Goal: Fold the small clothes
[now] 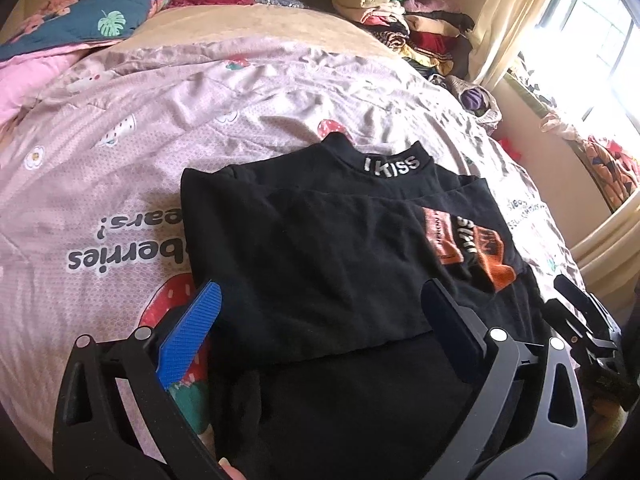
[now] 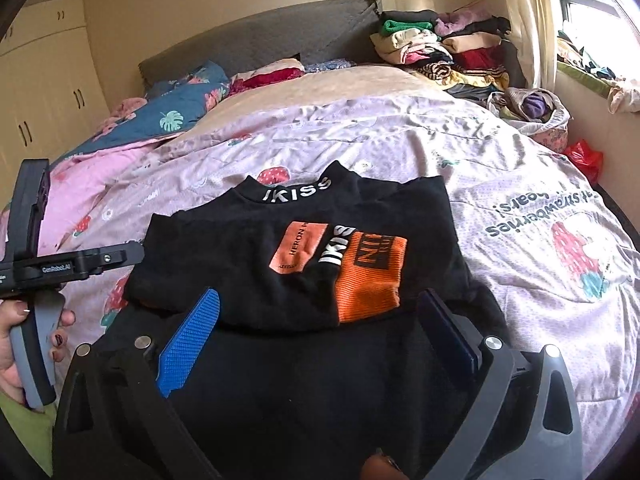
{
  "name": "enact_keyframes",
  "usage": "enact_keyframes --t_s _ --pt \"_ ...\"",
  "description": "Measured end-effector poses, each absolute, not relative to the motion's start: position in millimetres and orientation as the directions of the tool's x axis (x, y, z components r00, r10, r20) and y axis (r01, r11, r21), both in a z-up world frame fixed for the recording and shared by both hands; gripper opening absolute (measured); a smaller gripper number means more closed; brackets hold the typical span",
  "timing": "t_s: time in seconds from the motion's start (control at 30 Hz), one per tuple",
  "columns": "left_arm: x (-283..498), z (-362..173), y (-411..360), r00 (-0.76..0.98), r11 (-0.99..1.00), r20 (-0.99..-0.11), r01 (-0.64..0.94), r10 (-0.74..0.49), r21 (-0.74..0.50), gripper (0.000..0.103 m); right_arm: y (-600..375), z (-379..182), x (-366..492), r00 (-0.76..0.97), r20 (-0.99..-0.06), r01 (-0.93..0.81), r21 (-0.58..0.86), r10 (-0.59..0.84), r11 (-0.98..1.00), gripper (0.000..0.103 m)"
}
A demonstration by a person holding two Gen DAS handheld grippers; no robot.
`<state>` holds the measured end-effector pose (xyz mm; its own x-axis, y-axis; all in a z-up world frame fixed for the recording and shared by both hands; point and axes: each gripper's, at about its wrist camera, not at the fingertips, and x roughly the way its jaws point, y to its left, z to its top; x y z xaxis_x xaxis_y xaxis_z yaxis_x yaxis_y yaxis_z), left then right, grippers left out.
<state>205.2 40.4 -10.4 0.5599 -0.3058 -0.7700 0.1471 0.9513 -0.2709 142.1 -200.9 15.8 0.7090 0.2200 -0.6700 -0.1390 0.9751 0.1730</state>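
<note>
A small black shirt [image 1: 320,248] with white "IKISS" on the collar and orange patches lies on the bed, sides folded in; it also shows in the right wrist view [image 2: 304,248]. My left gripper [image 1: 320,296] is open and empty, its blue-padded fingers [image 1: 192,332] spread over the shirt's lower left part. My right gripper [image 2: 320,300] is open and empty, just above the shirt's near hem. The right gripper shows at the right edge of the left wrist view [image 1: 584,320]. The left gripper's body shows at the left of the right wrist view [image 2: 60,264].
The bed is covered by a pink strawberry-print sheet [image 1: 120,152]. A pile of folded clothes [image 2: 444,48] sits at the far right corner by the headboard. A blue floral quilt [image 2: 180,108] lies at the far left. A window and curtain [image 2: 560,20] are on the right.
</note>
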Motion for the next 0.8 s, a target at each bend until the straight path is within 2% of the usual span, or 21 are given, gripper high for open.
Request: enact_keyframes --t_s 0.8 --pt "132.0 22.7 21.3 0.648 0.963 -0.713 0.146 -0.266 -0.226 0.094 -245.7 35.0 87.4 0.720 -0.662 -0.143 0.154 0.209 0.978 0.098"
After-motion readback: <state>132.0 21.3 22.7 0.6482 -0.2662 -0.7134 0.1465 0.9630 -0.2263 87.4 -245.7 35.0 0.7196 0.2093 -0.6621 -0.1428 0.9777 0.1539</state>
